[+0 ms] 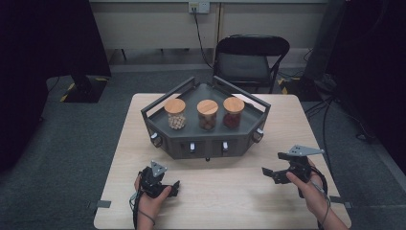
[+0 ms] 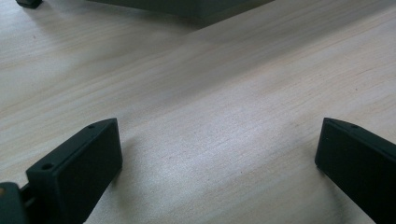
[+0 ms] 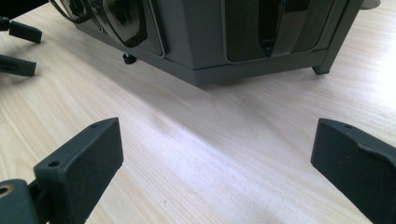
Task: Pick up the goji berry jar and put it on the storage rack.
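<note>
A dark grey angled stand (image 1: pixel 206 143) sits at the middle of the wooden table (image 1: pixel 268 206). Three glass jars with wooden lids stand on it: one with pale contents (image 1: pixel 175 113), one with brown contents (image 1: pixel 207 114), one with dark red contents (image 1: pixel 233 112). My left gripper (image 1: pixel 173 188) rests low over the table in front of the stand's left end, open with nothing between its jaws (image 2: pixel 219 154). My right gripper (image 1: pixel 269 175) is held near the stand's right front, also open and empty (image 3: pixel 217 154). The stand's lower front (image 3: pixel 201 42) fills the top of the right gripper view.
Small knobs (image 1: pixel 192 146) line the stand's front panels. A black folding chair (image 1: pixel 251 60) stands behind the table. The left gripper's jaws (image 3: pixel 18 65) show at the far left of the right gripper view. Bare tabletop lies between the two hands.
</note>
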A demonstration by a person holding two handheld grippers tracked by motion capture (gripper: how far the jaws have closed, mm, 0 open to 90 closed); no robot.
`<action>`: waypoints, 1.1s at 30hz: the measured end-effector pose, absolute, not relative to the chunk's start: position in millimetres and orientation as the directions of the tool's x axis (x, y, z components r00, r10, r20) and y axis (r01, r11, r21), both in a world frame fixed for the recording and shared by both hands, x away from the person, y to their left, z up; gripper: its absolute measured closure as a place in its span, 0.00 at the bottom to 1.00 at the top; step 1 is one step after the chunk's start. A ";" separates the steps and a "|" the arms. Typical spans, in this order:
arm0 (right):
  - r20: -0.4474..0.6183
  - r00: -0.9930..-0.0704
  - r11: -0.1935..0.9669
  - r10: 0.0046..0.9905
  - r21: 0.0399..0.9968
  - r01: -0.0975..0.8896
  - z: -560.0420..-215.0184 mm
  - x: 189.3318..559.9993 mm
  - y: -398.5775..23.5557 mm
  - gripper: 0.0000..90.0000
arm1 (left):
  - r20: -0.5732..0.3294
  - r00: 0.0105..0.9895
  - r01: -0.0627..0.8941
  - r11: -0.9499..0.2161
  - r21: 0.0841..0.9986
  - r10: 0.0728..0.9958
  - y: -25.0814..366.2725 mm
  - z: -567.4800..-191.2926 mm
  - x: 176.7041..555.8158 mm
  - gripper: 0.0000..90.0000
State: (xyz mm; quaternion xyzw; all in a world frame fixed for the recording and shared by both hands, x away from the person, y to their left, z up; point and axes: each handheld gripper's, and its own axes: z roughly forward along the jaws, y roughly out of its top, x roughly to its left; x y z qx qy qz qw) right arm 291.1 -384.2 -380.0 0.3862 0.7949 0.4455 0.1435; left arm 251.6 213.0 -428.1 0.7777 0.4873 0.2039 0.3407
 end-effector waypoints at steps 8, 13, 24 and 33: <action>0.125 -0.654 0.299 0.746 0.815 0.497 -387.6 287.6 -392.9 0.01 | -0.015 0.442 0.619 -0.293 0.729 0.897 213.0 -428.1 251.6 0.00; 0.130 -0.650 0.297 0.749 0.810 0.505 -391.7 286.2 -396.6 0.01 | -0.015 0.442 0.619 -0.293 0.729 0.897 213.0 -428.1 251.6 0.00; 0.137 -0.647 0.296 0.750 0.805 0.514 -398.5 283.7 -400.7 0.01 | -0.015 0.442 0.619 -0.293 0.729 0.897 213.0 -428.1 251.6 0.00; 0.139 -0.640 0.302 0.756 0.793 0.529 -409.4 279.1 -406.8 0.02 | -0.015 0.442 0.619 -0.293 0.728 0.897 213.0 -428.0 251.6 0.00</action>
